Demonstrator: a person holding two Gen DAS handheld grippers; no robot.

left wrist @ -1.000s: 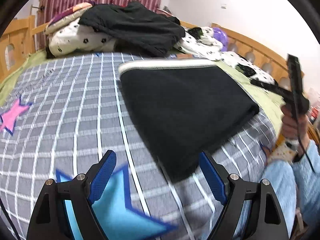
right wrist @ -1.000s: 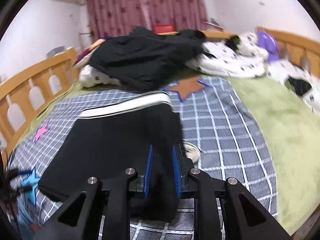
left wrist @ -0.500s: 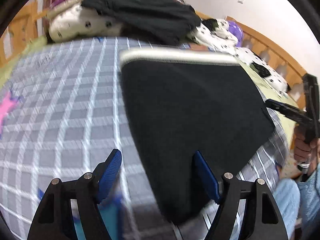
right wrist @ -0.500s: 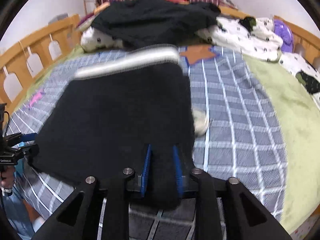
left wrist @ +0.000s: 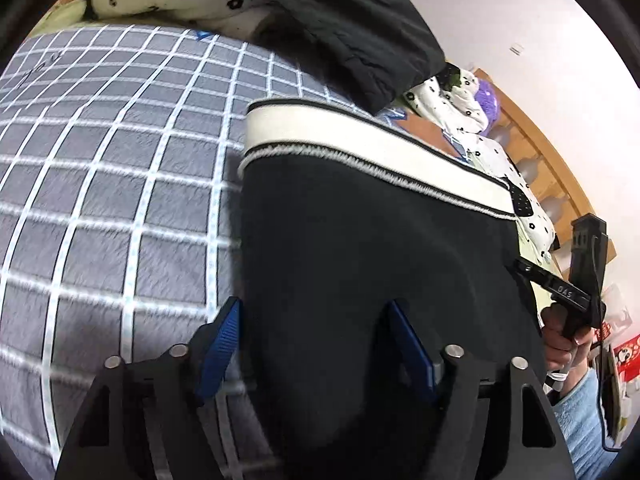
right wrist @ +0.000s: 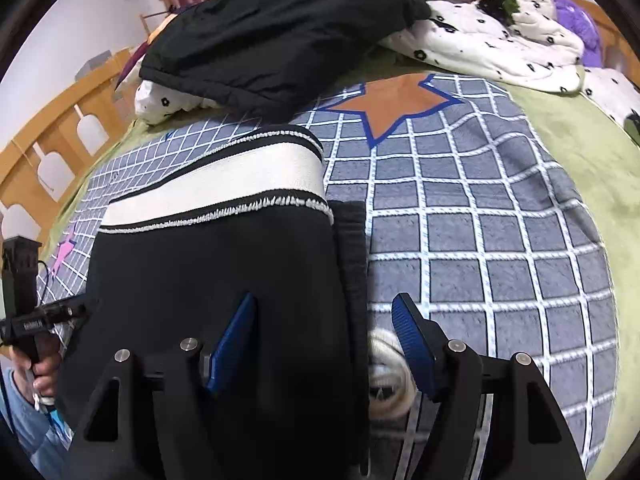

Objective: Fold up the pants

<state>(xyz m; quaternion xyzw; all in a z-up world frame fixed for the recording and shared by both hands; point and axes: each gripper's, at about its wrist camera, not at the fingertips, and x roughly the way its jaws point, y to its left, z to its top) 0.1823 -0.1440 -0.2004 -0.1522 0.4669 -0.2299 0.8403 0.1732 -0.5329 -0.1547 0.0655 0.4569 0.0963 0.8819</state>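
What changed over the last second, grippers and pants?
The right gripper let go of the black pants: clamped on the fold a second ago, its jaws now stand open. Both grippers moved in closer to the pants. The left gripper stayed open; the pants remain folded flat on the checked blanket.

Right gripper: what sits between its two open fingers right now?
In the right wrist view, the right gripper straddles the right edge of the folded black pants; beside that edge lies a bit of checked blanket and a whitish cord loop.
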